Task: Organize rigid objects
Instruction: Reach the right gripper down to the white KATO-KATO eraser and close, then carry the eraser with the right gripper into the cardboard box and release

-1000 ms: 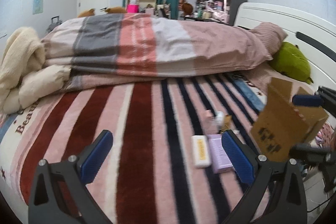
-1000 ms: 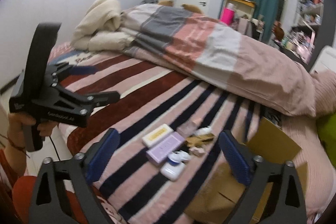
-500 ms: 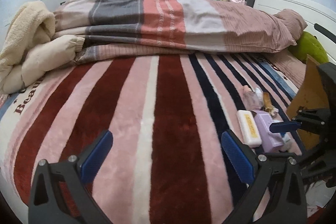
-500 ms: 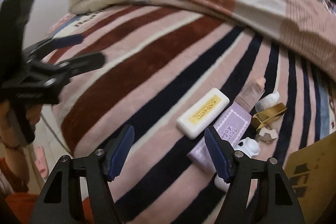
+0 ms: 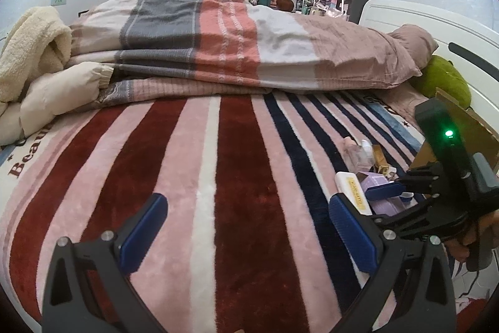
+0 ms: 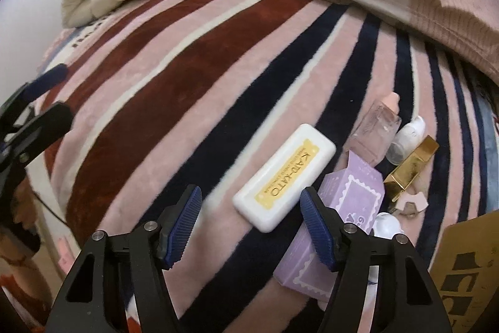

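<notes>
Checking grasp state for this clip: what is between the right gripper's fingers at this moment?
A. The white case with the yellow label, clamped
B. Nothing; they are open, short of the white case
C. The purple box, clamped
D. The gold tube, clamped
B: the right gripper has its jaws apart with only striped blanket between them; the white case lies just ahead, untouched, with the purple box beside it.

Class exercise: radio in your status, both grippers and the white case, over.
Right gripper open, low over white case, not gripping. Left gripper open, empty, over striped blanket. Purple box lies tight alongside the case's right edge.
</notes>
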The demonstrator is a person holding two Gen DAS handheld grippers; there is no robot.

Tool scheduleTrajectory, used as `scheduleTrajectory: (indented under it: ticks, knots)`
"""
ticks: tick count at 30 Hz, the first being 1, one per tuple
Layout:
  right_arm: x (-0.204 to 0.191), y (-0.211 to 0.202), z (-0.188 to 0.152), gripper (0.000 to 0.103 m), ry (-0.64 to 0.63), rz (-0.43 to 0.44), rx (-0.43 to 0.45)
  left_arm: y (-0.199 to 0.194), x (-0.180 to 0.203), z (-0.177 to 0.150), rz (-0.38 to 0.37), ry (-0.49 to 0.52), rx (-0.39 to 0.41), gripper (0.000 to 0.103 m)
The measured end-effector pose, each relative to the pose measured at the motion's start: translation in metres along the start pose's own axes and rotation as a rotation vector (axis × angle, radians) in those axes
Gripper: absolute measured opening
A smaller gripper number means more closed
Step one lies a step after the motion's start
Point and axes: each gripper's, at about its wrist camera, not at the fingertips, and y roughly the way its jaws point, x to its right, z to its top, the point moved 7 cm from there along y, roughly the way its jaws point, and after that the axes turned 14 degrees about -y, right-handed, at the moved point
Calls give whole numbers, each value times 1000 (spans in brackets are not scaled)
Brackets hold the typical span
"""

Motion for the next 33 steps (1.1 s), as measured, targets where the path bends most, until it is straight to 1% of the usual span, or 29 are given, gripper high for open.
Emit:
scheduleTrajectory:
  ticks: [7, 10, 11, 13, 14, 16, 17, 19, 23, 25, 26, 29, 33]
  knots:
    - [8, 11, 8, 62, -12, -86, -27, -5, 2, -3, -94, -42, -30, 103]
    - [11, 16, 11, 57, -24, -121, -30, -7, 4, -4, -121, -48, -36, 103]
    - [12, 17, 12, 51, -36, -131, -30, -8, 4, -5, -129, -49, -39, 103]
    - [11, 19, 14, 46, -53, -142, -28, -8, 6, -6, -142, -49, -46, 103]
    - [10, 19, 14, 41, -54, -126, -19, -8, 7, -7, -147, -48, -49, 103]
    - [5, 17, 14, 35, -65, -52, 9, -8, 9, -7, -154, -50, -54, 103]
    - [0, 16, 13, 35, -85, -11, 20, -7, 10, -8, -157, -51, -57, 103]
    - [-6, 13, 11, 34, -121, 29, 35, -6, 10, -8, -161, -54, -63, 103]
    - [-8, 16, 4, 35, -112, 58, 14, -1, 10, -10, -164, -54, -88, 103]
    - [-8, 19, 3, 34, -115, 58, 12, 3, 12, -12, -162, -55, -109, 103]
    - [-11, 18, 3, 32, -121, 51, 12, 6, 13, -13, -166, -55, -124, 103]
    - [-17, 8, 5, 31, -151, 20, 53, 7, 21, -12, -197, -56, -148, 102]
    - [-26, -23, 10, 31, -186, 28, 148, -2, 42, -4, -293, -60, -175, 102]
